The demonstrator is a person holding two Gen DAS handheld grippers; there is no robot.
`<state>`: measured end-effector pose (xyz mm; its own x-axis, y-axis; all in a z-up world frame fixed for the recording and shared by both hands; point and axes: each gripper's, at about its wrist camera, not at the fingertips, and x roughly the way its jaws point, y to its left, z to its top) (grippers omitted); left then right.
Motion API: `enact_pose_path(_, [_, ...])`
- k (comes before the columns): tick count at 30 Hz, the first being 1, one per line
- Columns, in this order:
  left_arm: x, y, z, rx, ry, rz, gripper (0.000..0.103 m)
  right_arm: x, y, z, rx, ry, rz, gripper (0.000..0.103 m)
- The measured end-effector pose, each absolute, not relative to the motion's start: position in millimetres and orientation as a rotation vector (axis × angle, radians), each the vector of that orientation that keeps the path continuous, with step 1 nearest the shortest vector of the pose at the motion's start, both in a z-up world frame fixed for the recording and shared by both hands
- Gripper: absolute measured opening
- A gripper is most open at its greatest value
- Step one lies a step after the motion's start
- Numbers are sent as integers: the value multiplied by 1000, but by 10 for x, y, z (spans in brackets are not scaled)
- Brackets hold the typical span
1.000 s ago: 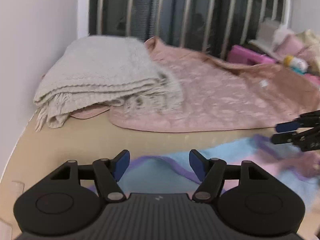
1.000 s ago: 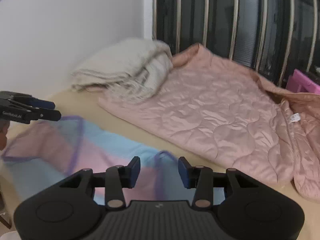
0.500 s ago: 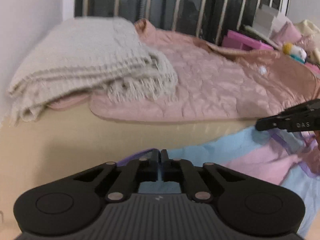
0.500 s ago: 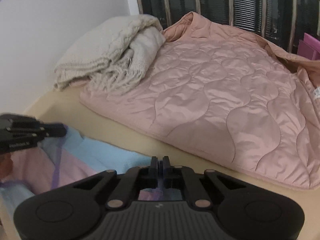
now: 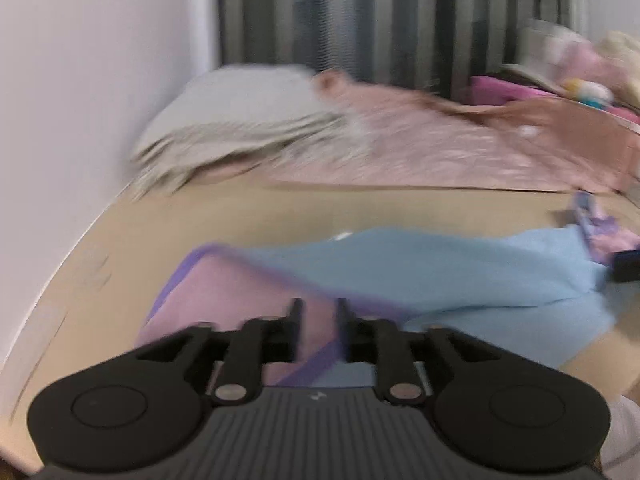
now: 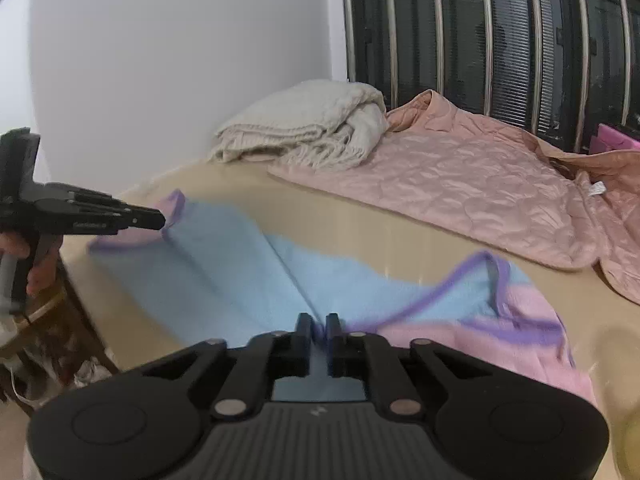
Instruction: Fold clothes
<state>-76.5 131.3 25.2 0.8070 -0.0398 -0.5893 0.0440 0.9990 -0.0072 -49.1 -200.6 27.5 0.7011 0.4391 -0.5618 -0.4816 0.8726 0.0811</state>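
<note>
A blue and pink garment [image 6: 240, 272] with purple trim lies stretched across the near part of a tan bed [image 6: 360, 216]. The left tool [image 5: 318, 308] is clenched on its pink corner; the right tool [image 6: 318, 326] is clenched on a blue fold. Bare mattress separates the garment from a pink quilted jacket [image 6: 480, 184] and a folded cream blanket [image 6: 308, 124] (both near the wall).
</note>
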Motion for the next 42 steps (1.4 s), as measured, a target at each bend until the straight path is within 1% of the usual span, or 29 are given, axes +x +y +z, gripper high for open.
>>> enact_pose_path(1, [-748, 1385, 274, -43, 629, -27, 33, -439, -2027, 283, -70, 607, 479, 25])
enact_pose_path(3, [-673, 1473, 349, -122, 621, -14, 42, -335, -2070, 299, -62, 609, 411, 35])
enact_pose_path(5, [-590, 1462, 409, -167, 588, 0, 45, -230, -2112, 314, -54, 611, 344, 35])
enact_pose_path(7, [-512, 1358, 382, -153, 578, -14, 48, -126, -2155, 330, -46, 611, 276, 34])
enact_pose_path(12, [-382, 1242, 237, -101, 630, -17, 48, 135, -2261, 369, -26, 612, 107, 34])
enact_pose_path(14, [-343, 1230, 178, -87, 655, -1, 48, 310, -2255, 270, -75, 670, 113, 33])
enact_pose_path(15, [-323, 1225, 158, -77, 664, 9, 48, 332, -2258, 243, -80, 682, 117, 12])
enact_pose_path(16, [-310, 1218, 151, -59, 666, 22, 48, 336, -2263, 224, -80, 688, 120, 4])
enact_pose_path(18, [-306, 1181, 128, -11, 665, 41, 48, 276, -2273, 222, -75, 674, 114, 4])
enact_pose_path(21, [-312, 1168, 129, -5, 666, 49, 48, -167, -2301, 355, -78, 491, 72, 4])
enact_pose_path(24, [-344, 1181, 122, 0, 658, 46, 48, -562, -2412, 339, -63, 423, -8, 4])
enact_pose_path(26, [-379, 1208, 115, -1, 649, 54, 49, -706, -2507, 238, -37, 444, -29, 4])
enact_pose_path(29, [-403, 1269, 116, -4, 646, 81, 49, -822, -2566, 47, -18, 527, -24, 4])
enact_pose_path(32, [-407, 1345, 137, -19, 656, 126, 49, -907, -2548, -46, -48, 544, -27, 5])
enact_pose_path(33, [-414, 1340, 166, -23, 663, 148, 48, -926, -2538, -21, -53, 547, -31, 7])
enact_pose_path(34, [-445, 1312, 210, -29, 652, 144, 45, -957, -2525, 27, -49, 544, -29, 11])
enact_pose_path(35, [-495, 1259, 260, -40, 624, 111, 45, -1004, -2536, 88, -34, 521, -25, 14])
enact_pose_path(36, [-535, 1191, 304, -50, 603, 71, 45, -1043, -2525, 152, -21, 489, -11, 21])
enact_pose_path(37, [-554, 1105, 329, -54, 596, 33, 46, -1080, -2507, 215, -9, 457, 6, 25])
enact_pose_path(39, [-542, 880, 316, -25, 598, -32, 47, -1076, -2468, 269, 26, 421, 66, 25])
enact_pose_path(42, [-461, 612, 172, 82, 632, -39, 46, -811, -2451, 172, 70, 455, 113, 24])
